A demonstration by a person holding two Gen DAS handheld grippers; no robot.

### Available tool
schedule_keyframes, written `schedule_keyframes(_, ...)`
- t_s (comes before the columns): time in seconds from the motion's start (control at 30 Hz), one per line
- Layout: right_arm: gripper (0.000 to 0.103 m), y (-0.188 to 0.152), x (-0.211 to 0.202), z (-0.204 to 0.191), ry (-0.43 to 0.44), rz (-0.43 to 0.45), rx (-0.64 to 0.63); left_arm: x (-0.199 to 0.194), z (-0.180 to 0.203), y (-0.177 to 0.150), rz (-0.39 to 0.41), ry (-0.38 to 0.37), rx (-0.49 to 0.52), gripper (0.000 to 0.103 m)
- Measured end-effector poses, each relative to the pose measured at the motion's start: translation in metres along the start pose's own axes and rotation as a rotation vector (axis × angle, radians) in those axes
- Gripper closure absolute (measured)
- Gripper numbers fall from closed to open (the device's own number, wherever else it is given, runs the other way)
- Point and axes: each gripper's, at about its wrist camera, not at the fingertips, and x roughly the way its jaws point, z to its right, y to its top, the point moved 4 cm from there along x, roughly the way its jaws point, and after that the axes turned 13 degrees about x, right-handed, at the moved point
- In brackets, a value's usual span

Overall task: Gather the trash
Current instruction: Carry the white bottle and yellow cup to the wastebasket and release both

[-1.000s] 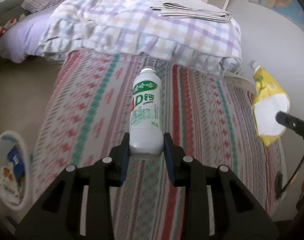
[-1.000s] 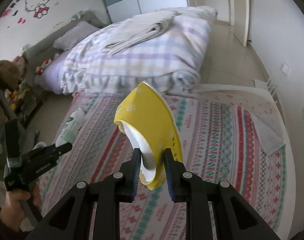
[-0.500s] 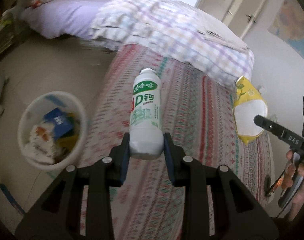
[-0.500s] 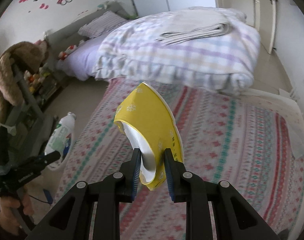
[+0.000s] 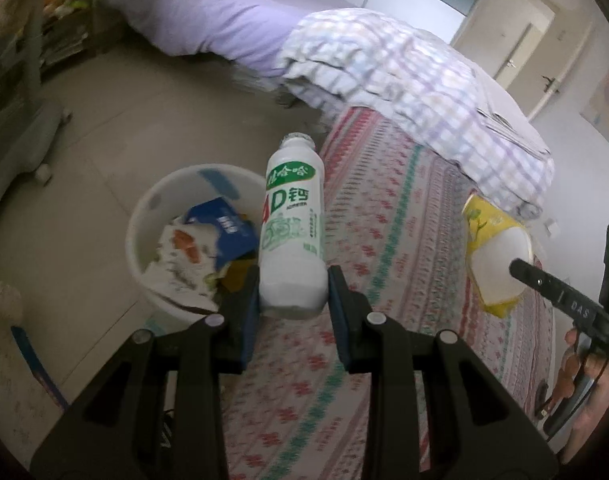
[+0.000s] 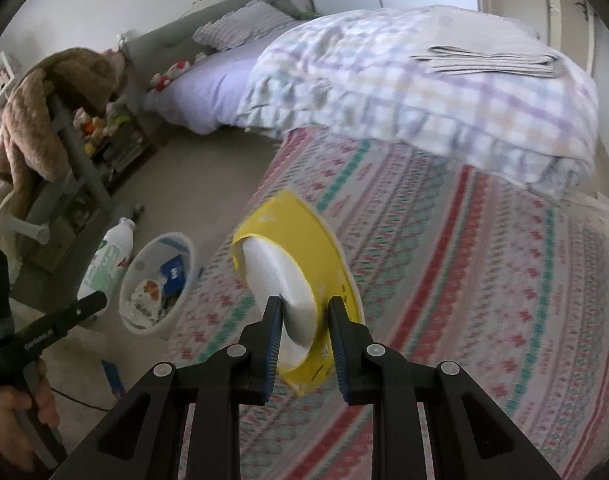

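My left gripper (image 5: 293, 292) is shut on the base of a white plastic bottle with a green label (image 5: 292, 224), held in the air just right of a white trash bin (image 5: 144, 216) that stands on the floor. The bin holds a blue carton and crumpled wrappers. My right gripper (image 6: 304, 320) is shut on a yellow and white pouch (image 6: 292, 280), held above the patterned bed cover. The right wrist view also shows the bottle (image 6: 108, 256) and the bin (image 6: 156, 280) at lower left; the left wrist view shows the pouch (image 5: 492, 248) at right.
A striped patterned cover (image 6: 464, 280) spreads over the bed, with a checked quilt (image 6: 424, 92) and folded cloth (image 6: 492, 60) behind. A lilac bed (image 5: 208, 20) lies beyond the tiled floor (image 5: 124, 120). A grey chair draped with a brown plush (image 6: 44, 96) stands at left.
Both grippers have swung left toward the floor side. The bin has come from the left edge to beside the bottle, and it now shows in the right wrist view.
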Motion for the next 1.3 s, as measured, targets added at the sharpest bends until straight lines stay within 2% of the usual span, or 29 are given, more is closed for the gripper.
schedule_keyframes(0.27, 0.079, -0.013, 0.027, -0.045, 0.025, -0.037, -0.064, 0.012, -0.041, -0.006, -0.024, 0.087, -0.033, 0.069)
schedule_keyframes(0.43, 0.079, -0.019, 0.040, -0.065, 0.044, -0.051, -0.090, 0.021, -0.057, -0.005, -0.004, 0.094, -0.020, 0.069)
schedule_keyframes(0.47, 0.079, -0.020, 0.043, -0.069, 0.047, -0.053, -0.094, 0.023, -0.059, -0.005, 0.005, 0.090, -0.017, 0.063)
schedule_keyframes(0.5, 0.079, -0.021, 0.046, -0.073, 0.052, -0.055, -0.098, 0.026, -0.061, -0.005, 0.002, 0.100, -0.014, 0.047)
schedule_keyframes(0.57, 0.079, -0.023, 0.052, -0.081, 0.060, -0.059, -0.103, 0.028, -0.066, -0.006, -0.006, 0.146, -0.018, 0.030)
schedule_keyframes(0.67, 0.079, -0.027, 0.061, -0.094, 0.069, -0.068, -0.115, 0.026, -0.069, -0.009, -0.020, 0.168, -0.009, 0.029)
schedule_keyframes(0.9, 0.079, -0.034, 0.085, -0.121, 0.086, -0.093, -0.149, 0.010, -0.089, -0.018, -0.040, 0.254, -0.036, 0.012)
schedule_keyframes(1.1, 0.079, -0.035, 0.107, -0.142, 0.121, -0.118, -0.135, -0.004, -0.102, -0.025, -0.050, 0.317, -0.050, 0.007)
schedule_keyframes(1.3, 0.079, -0.028, 0.123, -0.158, 0.162, -0.090, -0.104, -0.008, -0.105, -0.027, -0.051, 0.340, -0.028, 0.002)
